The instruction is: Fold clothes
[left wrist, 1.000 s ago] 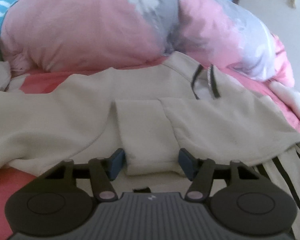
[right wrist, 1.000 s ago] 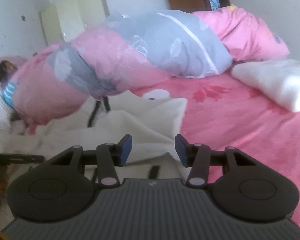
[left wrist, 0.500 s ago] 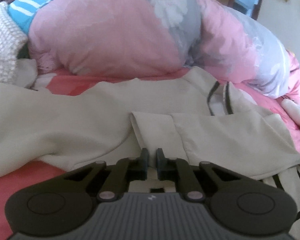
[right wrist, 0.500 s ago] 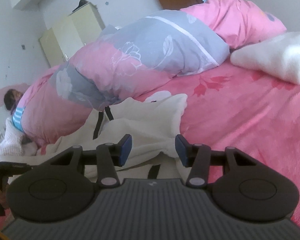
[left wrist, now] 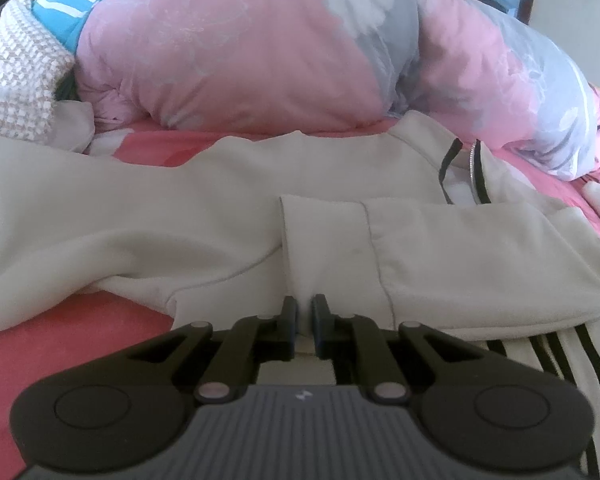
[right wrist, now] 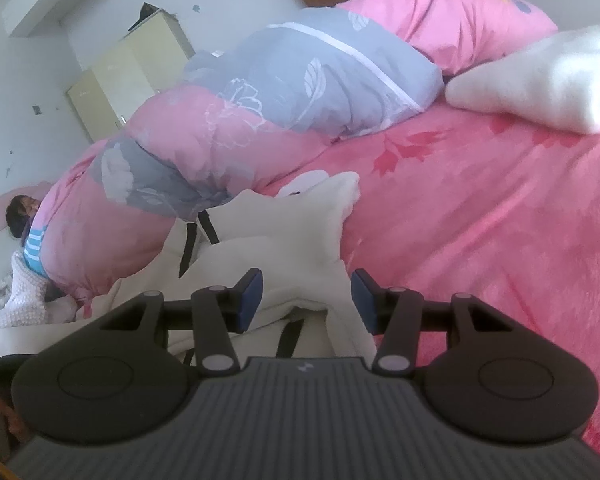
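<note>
Cream zip-up jacket (left wrist: pixel 228 200) spread flat across the bed's pink sheet (left wrist: pixel 60 344), its collar end toward the rolled duvet. One sleeve is folded across the body, ending in a ribbed cuff (left wrist: pixel 324 236) that points toward the camera. The black-edged zipper (left wrist: pixel 474 168) lies open at the neck, to the right of the cuff. In the right wrist view the same jacket (right wrist: pixel 284 248) appears bunched, with a pale corner reaching out over the sheet (right wrist: pixel 500 220).

Left gripper (left wrist: pixel 305 312): fingers drawn nearly together, pinching the near edge of the cuff between them. Right gripper (right wrist: pixel 306 296): blue-padded fingers spread wide apart, poised over a raised fold of the jacket's edge, clamping nothing.

A striped cream garment (left wrist: pixel 540 360) with black lines lies under the jacket's lower right edge. Behind the jacket, a pink and grey floral duvet (left wrist: pixel 260 40) is rolled along the bed. A white knitted cloth (left wrist: pixel 16 76) sits at far left, just beside the duvet. A white fluffy pillow (right wrist: pixel 548 76) rests on the sheet at upper right, well apart from the jacket. A cream cabinet (right wrist: pixel 128 72) stands against the wall.
</note>
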A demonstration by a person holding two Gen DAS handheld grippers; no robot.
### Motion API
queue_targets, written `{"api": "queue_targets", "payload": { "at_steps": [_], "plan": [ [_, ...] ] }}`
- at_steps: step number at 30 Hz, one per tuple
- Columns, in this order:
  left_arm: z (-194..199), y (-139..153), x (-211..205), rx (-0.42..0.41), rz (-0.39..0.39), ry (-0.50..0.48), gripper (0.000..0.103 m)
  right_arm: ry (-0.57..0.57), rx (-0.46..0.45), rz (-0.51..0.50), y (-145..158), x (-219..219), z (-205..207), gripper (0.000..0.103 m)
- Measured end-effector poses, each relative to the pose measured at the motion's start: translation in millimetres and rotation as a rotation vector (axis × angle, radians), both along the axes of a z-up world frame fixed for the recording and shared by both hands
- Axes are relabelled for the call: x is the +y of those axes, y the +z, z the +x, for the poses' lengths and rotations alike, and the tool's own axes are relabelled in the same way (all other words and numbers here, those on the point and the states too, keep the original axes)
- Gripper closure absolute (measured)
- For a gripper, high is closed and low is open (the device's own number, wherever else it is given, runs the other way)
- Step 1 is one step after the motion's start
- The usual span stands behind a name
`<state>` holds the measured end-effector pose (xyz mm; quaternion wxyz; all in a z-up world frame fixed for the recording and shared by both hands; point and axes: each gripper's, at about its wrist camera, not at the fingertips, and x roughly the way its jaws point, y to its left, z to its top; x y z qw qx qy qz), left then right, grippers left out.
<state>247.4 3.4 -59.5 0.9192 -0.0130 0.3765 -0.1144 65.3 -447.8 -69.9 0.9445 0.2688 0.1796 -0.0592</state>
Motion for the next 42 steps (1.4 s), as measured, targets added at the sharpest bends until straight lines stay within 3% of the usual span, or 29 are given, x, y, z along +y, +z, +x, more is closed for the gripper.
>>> {"api": "queue_targets", "payload": {
  "at_steps": [3,4,7,11,13,16,22,27,30,33,36,38,39,42],
  "plan": [
    [-6.8,6.2,5.8,-0.02,0.042,0.028,0.064,0.0,0.006,0.001,3.3,-1.0,-0.3,0.054],
    [-10.7,9.6,8.2,-0.04,0.053,0.039,0.061,0.002,0.004,-0.002,6.0,-1.4,-0.9,0.054],
    [-20.1,20.6,12.0,-0.105,0.071,0.052,0.061,0.016,0.007,-0.012,19.6,-3.0,2.1,0.054],
    [-15.5,29.8,-9.0,-0.154,0.003,-0.064,0.059,0.088,0.035,-0.007,41.3,-1.3,33.9,0.057],
    [-9.9,24.8,-23.3,-0.158,-0.012,-0.11,0.058,0.164,0.07,0.001,46.4,12.9,63.3,0.066],
    [2.2,3.0,-36.4,-0.095,0.031,-0.12,0.058,0.259,0.151,-0.013,39.4,37.8,112.8,0.074],
    [-3.6,-9.9,-36.9,-0.095,0.045,-0.127,0.058,0.221,0.237,0.036,11.0,26.5,194.1,0.086],
    [-0.9,-10.6,-30.0,-0.092,0.019,-0.13,0.057,0.176,0.295,0.109,-10.9,13.0,256.2,0.087],
    [1.0,-11.3,-27.5,-0.093,-0.008,-0.132,0.057,0.123,0.217,0.253,0.2,-11.8,231.6,0.082],
    [1.6,-12.1,-25.5,-0.093,-0.026,-0.135,0.055,0.189,0.18,0.197,20.6,-16.3,191.3,0.082],
    [1.1,-12.0,-25.3,-0.094,-0.029,-0.133,0.055,0.263,0.277,0.151,13.1,-20.0,183.1,0.082],
    [0.3,-12.2,-26.7,-0.098,-0.022,-0.132,0.055,0.229,0.356,0.115,-3.0,-32.2,194.5,0.089],
    [0.0,-12.4,-27.4,-0.1,-0.018,-0.132,0.054,0.211,0.352,0.147,-13.3,-43.6,203.9,0.101],
    [0.3,-12.3,-27.0,-0.1,-0.02,-0.132,0.054,0.077,0.266,0.213,-23.1,-75.1,219.1,0.103]
  ]
}}
